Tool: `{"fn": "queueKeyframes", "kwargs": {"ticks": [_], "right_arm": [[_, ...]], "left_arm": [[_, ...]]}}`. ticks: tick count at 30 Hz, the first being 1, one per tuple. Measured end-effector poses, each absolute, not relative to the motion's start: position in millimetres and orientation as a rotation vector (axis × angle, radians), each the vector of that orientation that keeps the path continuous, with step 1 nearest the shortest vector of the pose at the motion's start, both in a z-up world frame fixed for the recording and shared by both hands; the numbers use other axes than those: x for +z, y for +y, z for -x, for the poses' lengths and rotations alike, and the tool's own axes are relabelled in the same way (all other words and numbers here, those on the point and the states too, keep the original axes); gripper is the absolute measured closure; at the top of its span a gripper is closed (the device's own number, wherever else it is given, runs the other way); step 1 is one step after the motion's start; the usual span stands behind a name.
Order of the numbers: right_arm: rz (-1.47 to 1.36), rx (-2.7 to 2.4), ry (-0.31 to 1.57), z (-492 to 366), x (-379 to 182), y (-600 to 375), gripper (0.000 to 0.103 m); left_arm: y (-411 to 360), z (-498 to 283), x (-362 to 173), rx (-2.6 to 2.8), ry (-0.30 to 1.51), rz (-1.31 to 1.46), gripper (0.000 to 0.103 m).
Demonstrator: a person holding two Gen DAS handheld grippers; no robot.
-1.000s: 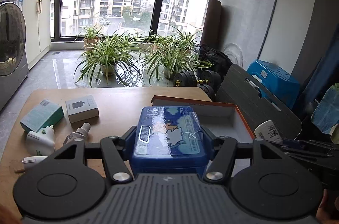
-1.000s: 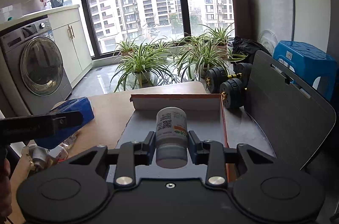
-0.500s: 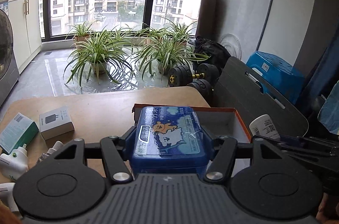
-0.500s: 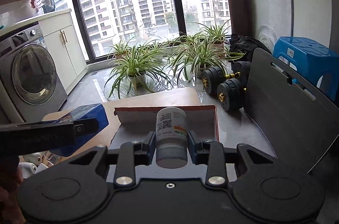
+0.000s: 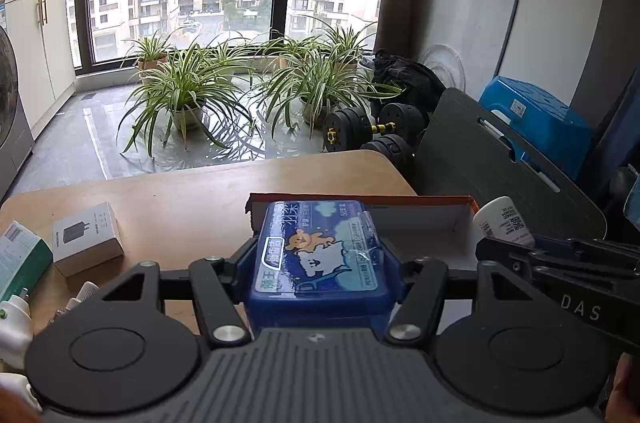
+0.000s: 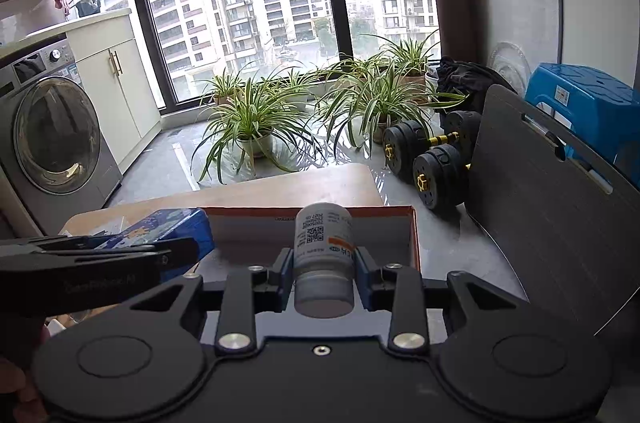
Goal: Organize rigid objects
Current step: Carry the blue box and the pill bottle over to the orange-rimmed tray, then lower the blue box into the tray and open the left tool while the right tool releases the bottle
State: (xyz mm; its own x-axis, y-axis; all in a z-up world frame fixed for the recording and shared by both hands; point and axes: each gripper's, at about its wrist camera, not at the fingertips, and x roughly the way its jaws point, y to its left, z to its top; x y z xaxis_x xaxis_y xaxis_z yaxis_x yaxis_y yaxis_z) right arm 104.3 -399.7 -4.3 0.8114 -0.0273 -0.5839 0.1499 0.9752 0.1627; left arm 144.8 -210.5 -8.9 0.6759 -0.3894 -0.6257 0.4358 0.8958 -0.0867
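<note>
Two fisheye cameras ride just behind their grippers, both tilted down over the wooden bench toward a tall window. The left wrist view sits close on the left gripper, filling the lower frame; the right gripper fills the lower frame of its own view. Both share the orange-edged box, the potted plants, the dumbbells and the blue stool at right. Each gripper also edges into the other's frame.

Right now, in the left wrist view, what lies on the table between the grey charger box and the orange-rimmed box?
Only bare wooden table lies between the grey charger box and the orange-rimmed box; the left wrist view shows this.
</note>
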Motion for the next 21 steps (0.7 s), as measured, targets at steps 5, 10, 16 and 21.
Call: {"fn": "queueKeyframes", "kwargs": {"ticks": [5,10,16,21], "right_arm": [[-0.206,-0.094,0.633,-113,-12,-401,0.063],[-0.205,-0.107,0.648,-121,-17,-402,0.063],[-0.204,-0.115,0.647,-126,-18,-404,0.063],[-0.207,-0.123,0.65,-127,-20,-405,0.063]], "left_arm": [[-216,-152,-15,-0.466,0.696,-0.086,0.04],[-220,-158,-21,-0.472,0.705,-0.093,0.04],[-225,-161,-25,-0.479,0.707,-0.099,0.04],[-228,-164,-26,-0.481,0.708,-0.101,0.04]]}}
